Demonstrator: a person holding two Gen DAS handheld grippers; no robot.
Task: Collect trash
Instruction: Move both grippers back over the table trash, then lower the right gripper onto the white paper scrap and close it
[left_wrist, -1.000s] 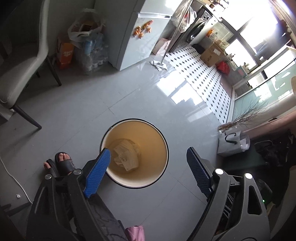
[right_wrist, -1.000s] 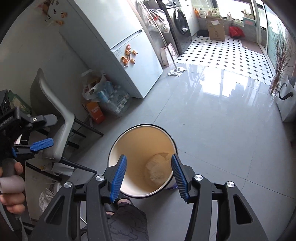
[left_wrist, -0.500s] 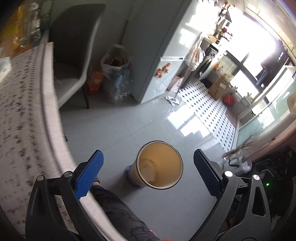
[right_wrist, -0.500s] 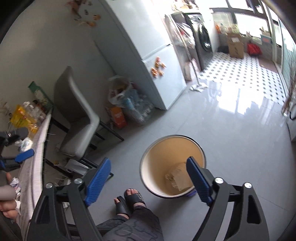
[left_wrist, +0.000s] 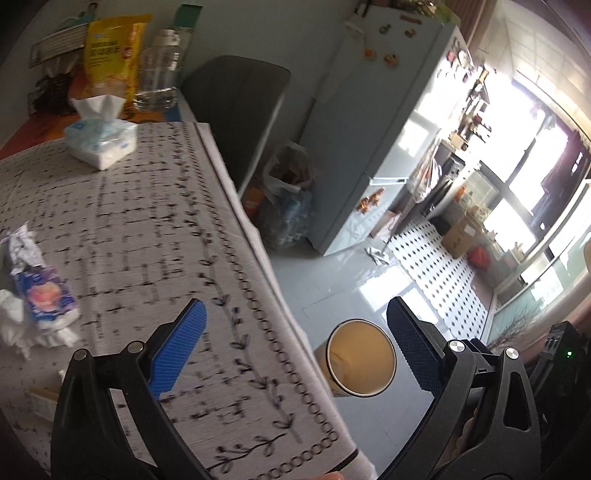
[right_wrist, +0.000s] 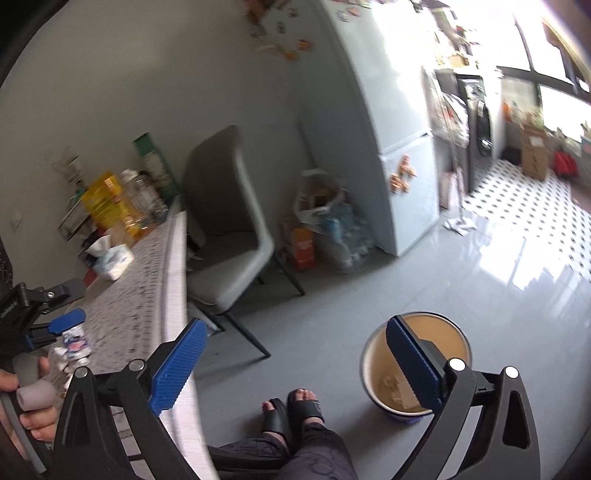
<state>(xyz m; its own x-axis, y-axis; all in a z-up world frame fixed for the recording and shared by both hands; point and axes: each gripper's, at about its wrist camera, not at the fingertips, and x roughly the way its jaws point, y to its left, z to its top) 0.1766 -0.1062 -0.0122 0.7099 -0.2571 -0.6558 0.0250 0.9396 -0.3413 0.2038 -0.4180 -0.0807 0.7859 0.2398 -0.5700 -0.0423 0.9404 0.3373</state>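
My left gripper (left_wrist: 295, 328) is open over the patterned tablecloth (left_wrist: 147, 229), with nothing between its blue pads. A crumpled blue-and-pink wrapper (left_wrist: 38, 293) and white tissue scraps (left_wrist: 11, 332) lie on the cloth to its left. The yellow bin (left_wrist: 360, 356) stands on the floor beyond the table edge. My right gripper (right_wrist: 295, 330) hangs above the floor beside the table, its jaws opening and empty. In that view the bin (right_wrist: 454, 339) sits behind the right finger with crumpled paper (right_wrist: 393, 384) inside. The left gripper's finger (right_wrist: 68, 319) shows near the wrapper (right_wrist: 75, 345).
A tissue pack (left_wrist: 99, 136), a yellow bag (left_wrist: 110, 55) and a clear jar (left_wrist: 159, 70) stand at the table's far end. A grey chair (right_wrist: 229, 236), bags of bottles (right_wrist: 332, 229) and a fridge (right_wrist: 391, 147) line the wall. The person's sandalled feet (right_wrist: 291, 406) rest near the bin.
Both grippers have risen and swung from above the bin toward the table. The right jaws have spread much wider. The tablecloth and its wrapper have come into the left view.
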